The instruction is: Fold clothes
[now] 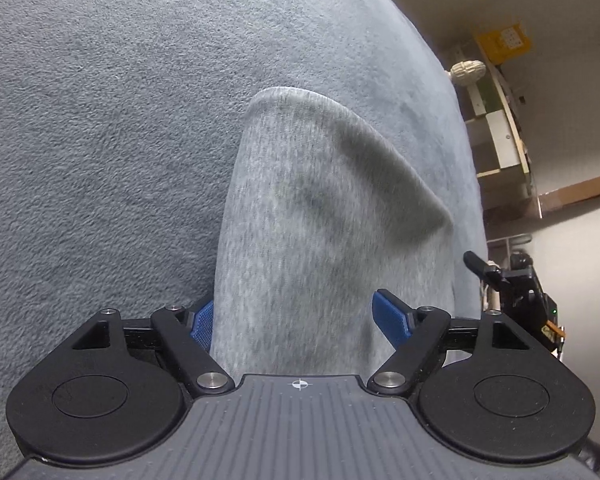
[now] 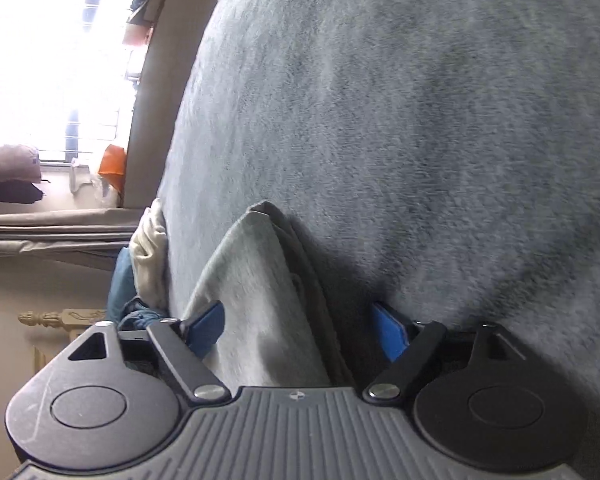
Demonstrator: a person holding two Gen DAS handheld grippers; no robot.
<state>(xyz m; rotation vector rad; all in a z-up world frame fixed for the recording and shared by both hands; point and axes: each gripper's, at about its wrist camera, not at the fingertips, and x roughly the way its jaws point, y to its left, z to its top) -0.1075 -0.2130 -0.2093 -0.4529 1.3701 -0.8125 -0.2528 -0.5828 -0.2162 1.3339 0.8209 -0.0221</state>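
in the left wrist view, a light grey garment [image 1: 320, 220] is seen running forward from between the blue pads of the left gripper [image 1: 300, 326], its far edge rounded and doubled over above a blue-grey fleece blanket [image 1: 100, 140] that covers the surface. the pads are spread well apart with the cloth lying in the gap, so the left gripper is read as parted and not clamped, though whether the cloth is pinched lower down cannot be told. at the far right of that view a wooden shelf [image 1: 496, 132] is seen against the wall. in the right wrist view, the same garment [image 2: 260, 292] is shown as a stack of layered edges between the pads of the right gripper [image 2: 300, 330], which are likewise held apart around it. to its near left, a pile of other clothes [image 2: 144, 272], white over blue, is seen at the blanket's edge, with a bright window [image 2: 48, 60] beyond. the step in hand is judged to be a fold of the grey piece, either being taken up or just let go; both are fitted by the scene. whichever holds, the layered edges must be kept aligned and the cloth laid flat on the blanket.
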